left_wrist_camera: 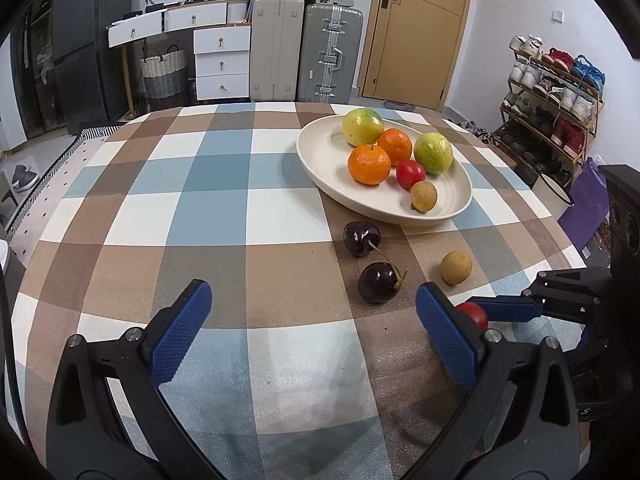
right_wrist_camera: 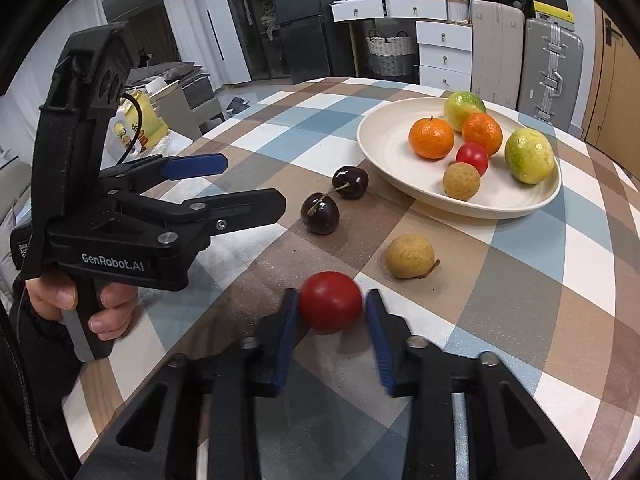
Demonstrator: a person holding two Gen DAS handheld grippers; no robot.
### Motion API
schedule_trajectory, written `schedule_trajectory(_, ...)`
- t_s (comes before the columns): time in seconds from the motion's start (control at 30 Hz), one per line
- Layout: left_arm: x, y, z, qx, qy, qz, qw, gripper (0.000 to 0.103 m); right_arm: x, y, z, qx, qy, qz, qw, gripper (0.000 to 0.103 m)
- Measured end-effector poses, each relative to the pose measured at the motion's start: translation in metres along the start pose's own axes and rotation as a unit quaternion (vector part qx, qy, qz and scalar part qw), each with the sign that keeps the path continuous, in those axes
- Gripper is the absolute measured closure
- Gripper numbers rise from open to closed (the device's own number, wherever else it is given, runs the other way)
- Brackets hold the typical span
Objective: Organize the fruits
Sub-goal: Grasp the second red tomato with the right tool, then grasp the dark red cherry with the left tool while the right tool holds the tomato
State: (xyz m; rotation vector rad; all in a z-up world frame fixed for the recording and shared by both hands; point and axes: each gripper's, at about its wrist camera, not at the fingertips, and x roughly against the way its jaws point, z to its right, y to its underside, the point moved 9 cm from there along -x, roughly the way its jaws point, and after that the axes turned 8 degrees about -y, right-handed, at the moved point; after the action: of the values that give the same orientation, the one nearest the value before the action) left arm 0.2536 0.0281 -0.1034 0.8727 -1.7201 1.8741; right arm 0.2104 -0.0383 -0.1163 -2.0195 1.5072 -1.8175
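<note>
The cream plate [right_wrist_camera: 384, 128] sits on the checked tablecloth [right_wrist_camera: 560, 260] and serves as the landmark; inside it lie 2 green-yellow citrus fruits [right_wrist_camera: 529, 155], 2 oranges [right_wrist_camera: 431, 137], 1 small red tomato [right_wrist_camera: 472, 158] and 1 tan longan [right_wrist_camera: 461, 181], all clustered toward the plate's right half. Just off the plate's near rim lie 2 dark cherries [right_wrist_camera: 320, 213], stems crossing, close together; a second longan [right_wrist_camera: 409, 256] rests on the cloth a little nearer than the plate, apart from the cherries. Nearer still than that longan, the right gripper [right_wrist_camera: 331, 304] has its blue pads [right_wrist_camera: 289, 320] pressed against both sides of a red cherry tomato [right_wrist_camera: 330, 301], jaws drawn narrow around it; whether the tomato touches the cloth I cannot tell. The left gripper [left_wrist_camera: 312, 316] hangs over bare cloth well short of the plate, jaws spread wide with nothing between them; a hand [right_wrist_camera: 80, 300] grips its handle.
</note>
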Motion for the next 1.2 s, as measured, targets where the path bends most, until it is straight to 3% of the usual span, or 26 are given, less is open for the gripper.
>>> schedule_trajectory(0.13,0.000,0.001,0.002,-0.001,0.002,-0.001,1.0000,0.001,0.005,-0.003,0.001,-0.001,-0.003,0.014,1.000,0.071)
schedule_trajectory(0.3,0.000,0.002,0.005,0.001,0.009,-0.006,0.9999,0.001,0.029,-0.017,0.013,-0.024,0.002,0.070,0.997,0.071)
schedule_trajectory(0.5,-0.008,0.006,0.015,-0.017,0.015,-0.026,0.9994,0.002,0.050,-0.026,0.038,-0.058,0.038,0.115,0.991,0.071)
schedule_trajectory(0.7,-0.019,0.004,0.024,-0.019,0.024,-0.041,0.9987,0.003,0.060,-0.025,0.062,-0.085,0.073,0.127,0.986,0.071)
schedule_trajectory(0.8,-0.027,0.003,0.033,-0.032,0.023,-0.051,0.9979,0.014,0.063,-0.024,0.068,-0.098,0.076,0.130,0.984,0.071)
schedule_trajectory(0.87,-0.033,0.004,0.041,-0.043,0.026,-0.063,0.9968,0.028,0.064,-0.024,0.070,-0.101,0.077,0.132,0.983,0.071)
schedule_trajectory(0.9,-0.036,0.005,0.045,-0.050,0.027,-0.067,0.9962,0.030,0.065,-0.024,0.070,-0.102,0.077,0.132,0.983,0.071)
schedule_trajectory(1.2,-0.033,0.005,0.055,-0.064,0.048,-0.059,0.9950,0.068,0.061,-0.023,0.068,-0.100,0.079,0.128,0.984,0.071)
